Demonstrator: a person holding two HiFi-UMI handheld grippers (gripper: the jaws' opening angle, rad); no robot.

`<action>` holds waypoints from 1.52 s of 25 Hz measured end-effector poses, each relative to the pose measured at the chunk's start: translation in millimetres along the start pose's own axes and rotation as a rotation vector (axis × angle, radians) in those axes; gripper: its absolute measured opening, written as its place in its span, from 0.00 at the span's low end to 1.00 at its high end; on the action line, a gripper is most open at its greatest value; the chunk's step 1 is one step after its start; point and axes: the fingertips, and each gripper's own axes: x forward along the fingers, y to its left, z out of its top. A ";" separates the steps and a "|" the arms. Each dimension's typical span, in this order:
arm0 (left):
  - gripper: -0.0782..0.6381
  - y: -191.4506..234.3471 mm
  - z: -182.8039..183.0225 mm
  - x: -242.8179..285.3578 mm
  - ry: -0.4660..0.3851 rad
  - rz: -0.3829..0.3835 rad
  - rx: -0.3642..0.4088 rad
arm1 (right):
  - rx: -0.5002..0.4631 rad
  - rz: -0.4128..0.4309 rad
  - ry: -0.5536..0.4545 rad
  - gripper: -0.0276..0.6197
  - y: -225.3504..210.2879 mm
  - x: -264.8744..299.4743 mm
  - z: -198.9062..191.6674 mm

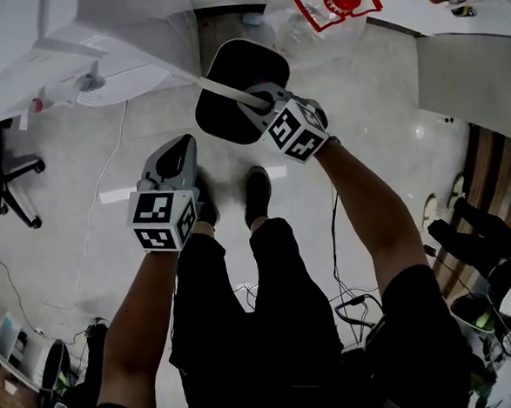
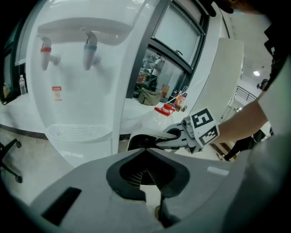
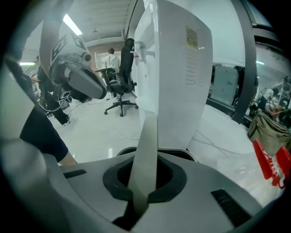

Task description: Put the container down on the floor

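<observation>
While the right hand-held gripper (image 1: 253,101) holds it, the container (image 1: 238,73) hangs above floor (image 1: 372,121).

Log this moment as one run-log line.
right tool: shut on white handle | container: hanging by handle above floor | left tool: empty

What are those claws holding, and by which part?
The right gripper grips the container by its white strap handle; the left gripper holds nothing.
</observation>
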 end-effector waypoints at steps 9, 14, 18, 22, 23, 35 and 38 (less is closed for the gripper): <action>0.12 9.5 -18.7 40.9 0.022 -0.032 0.066 | -0.025 0.032 -0.013 0.05 -2.7 41.3 -32.1; 0.12 27.3 -27.4 52.4 0.013 -0.014 0.017 | -0.009 0.020 -0.013 0.05 -10.9 64.3 -46.9; 0.12 29.4 -41.8 64.4 0.036 -0.035 0.069 | 0.028 0.002 -0.020 0.05 -17.1 80.1 -59.2; 0.12 34.8 -54.6 70.0 0.050 -0.035 0.061 | 0.051 -0.010 -0.021 0.05 -19.8 93.5 -68.7; 0.12 35.4 -56.6 70.6 0.052 -0.036 0.060 | 0.055 -0.013 -0.021 0.05 -20.8 95.5 -70.2; 0.12 36.6 -55.7 64.7 0.026 -0.013 0.040 | 0.172 0.047 0.028 0.06 -30.2 103.9 -72.4; 0.12 36.5 -60.1 59.8 0.043 -0.008 0.016 | 0.193 0.022 0.037 0.14 -35.0 100.6 -73.8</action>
